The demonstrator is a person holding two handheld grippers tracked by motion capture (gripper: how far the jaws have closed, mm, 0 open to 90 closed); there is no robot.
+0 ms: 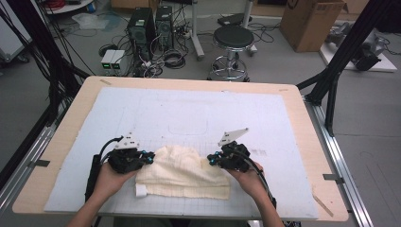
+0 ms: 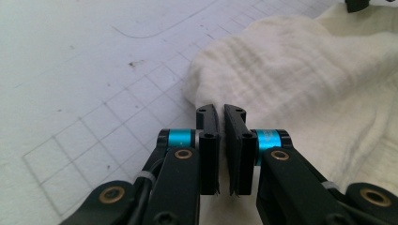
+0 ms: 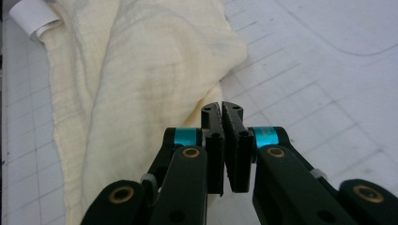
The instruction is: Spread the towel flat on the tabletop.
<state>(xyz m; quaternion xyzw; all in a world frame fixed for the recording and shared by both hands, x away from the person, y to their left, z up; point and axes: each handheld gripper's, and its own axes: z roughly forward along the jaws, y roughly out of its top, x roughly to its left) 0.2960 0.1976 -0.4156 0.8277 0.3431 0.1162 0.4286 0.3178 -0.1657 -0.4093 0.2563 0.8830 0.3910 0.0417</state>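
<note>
Cream towel (image 1: pixel 182 171) lies crumpled near the front edge of the worktop (image 1: pixel 288 113), between both hands. Left tool (image 2: pixel 220 115) and right tool (image 3: pixel 221 112) each have jaws drawn together at a far towel corner; whether cloth is pinched is unclear. Judgement: confirm one layer only is gripped, then lift both corners evenly to spread it.
</note>
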